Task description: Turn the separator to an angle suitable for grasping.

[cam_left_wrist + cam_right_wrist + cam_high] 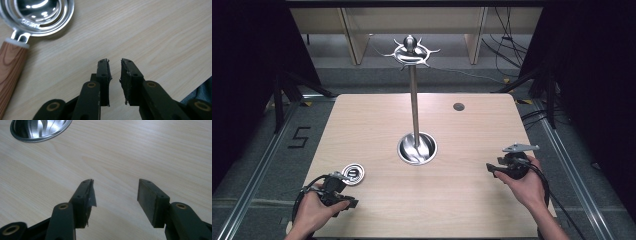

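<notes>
Left tool (pixel 115 62) nearly closed, empty, beside untouched strainer (pixel 37 17) near desk's front-left corner; right tool (pixel 116 186) open, empty; pickup pending.

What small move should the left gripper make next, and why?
Probably swing the left gripper toward the strainer's wooden handle and open wider. Its jaws stand narrowly apart over bare table with nothing between them, and the handle lies off to their left in the left gripper view, untouched.

Shiny silver strainer (pixel 37 15), wood-grain brown handle (pixel 11 72), beside black left gripper (pixel 115 68); pale wood-grain table (pixel 377 130); silver stand (pixel 414 100).
</notes>
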### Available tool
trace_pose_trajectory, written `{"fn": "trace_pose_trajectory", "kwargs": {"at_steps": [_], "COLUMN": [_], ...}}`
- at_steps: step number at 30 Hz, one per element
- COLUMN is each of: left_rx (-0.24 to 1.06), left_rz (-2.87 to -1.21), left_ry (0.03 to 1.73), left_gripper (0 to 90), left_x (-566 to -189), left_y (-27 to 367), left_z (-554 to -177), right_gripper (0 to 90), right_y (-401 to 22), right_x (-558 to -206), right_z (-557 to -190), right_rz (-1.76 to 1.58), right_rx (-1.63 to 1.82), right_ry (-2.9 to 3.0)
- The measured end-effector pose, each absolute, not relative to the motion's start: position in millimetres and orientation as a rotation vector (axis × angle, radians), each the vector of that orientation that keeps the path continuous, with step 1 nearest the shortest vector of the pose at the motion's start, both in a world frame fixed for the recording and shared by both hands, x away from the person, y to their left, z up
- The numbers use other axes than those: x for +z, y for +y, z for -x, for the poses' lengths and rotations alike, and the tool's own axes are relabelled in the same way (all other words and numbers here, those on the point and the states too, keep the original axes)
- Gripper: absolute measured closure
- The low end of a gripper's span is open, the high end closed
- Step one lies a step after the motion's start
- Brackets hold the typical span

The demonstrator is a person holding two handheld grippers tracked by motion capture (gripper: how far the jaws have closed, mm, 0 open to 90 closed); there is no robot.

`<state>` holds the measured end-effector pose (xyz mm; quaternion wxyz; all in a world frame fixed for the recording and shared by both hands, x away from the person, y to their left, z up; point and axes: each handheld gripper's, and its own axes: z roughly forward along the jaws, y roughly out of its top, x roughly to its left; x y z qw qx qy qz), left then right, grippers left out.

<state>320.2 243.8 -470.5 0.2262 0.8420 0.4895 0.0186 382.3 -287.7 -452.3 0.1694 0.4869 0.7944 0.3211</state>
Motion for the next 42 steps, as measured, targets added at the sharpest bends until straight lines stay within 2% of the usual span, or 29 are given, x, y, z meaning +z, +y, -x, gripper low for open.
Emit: {"fn": "trace_pose_trajectory", "kwargs": {"at_steps": [8, 15, 17, 23, 26, 31, 42], "left_rx": [0.128, 0.139, 0.115, 0.077, 0.085, 0.096, 0.049], "left_rz": [-2.324, -2.334, -2.311, -2.366, -2.376, -2.289, -2.346], "left_ry": [1.424, 1.568, 1.654, 1.640, 1.688, 1.799, 1.834], "left_gripper": [89.0, 89.4, 89.4, 89.4, 89.4, 89.4, 89.4], "left_x": [-465.2, -465.6, -468.7, -472.9, -471.4, -474.9, -479.2], "left_y": [251.2, 265.4, 274.2, 290.9, 293.8, 292.0, 301.8], "left_z": [-321.2, -326.7, -325.9, -328.8, -330.4, -333.3, -343.8], "right_gripper": [46.8, 46.7, 46.7, 46.8, 46.7, 46.7, 46.7], "right_y": [-286.5, -287.4, -288.1, -287.8, -287.6, -286.6, -287.4], "right_x": [-447.6, -449.0, -448.6, -448.3, -448.2, -447.7, -447.6], "right_z": [-378.5, -379.5, -379.0, -379.1, -379.1, -378.3, -378.3], "right_rz": [-1.412, -1.385, -1.380, -1.401, -1.400, -1.407, -1.398], "right_rx": [0.926, 0.921, 0.907, 0.911, 0.909, 0.913, 0.910], "right_ry": [2.244, 2.245, 2.249, 2.244, 2.246, 2.239, 2.246]}}
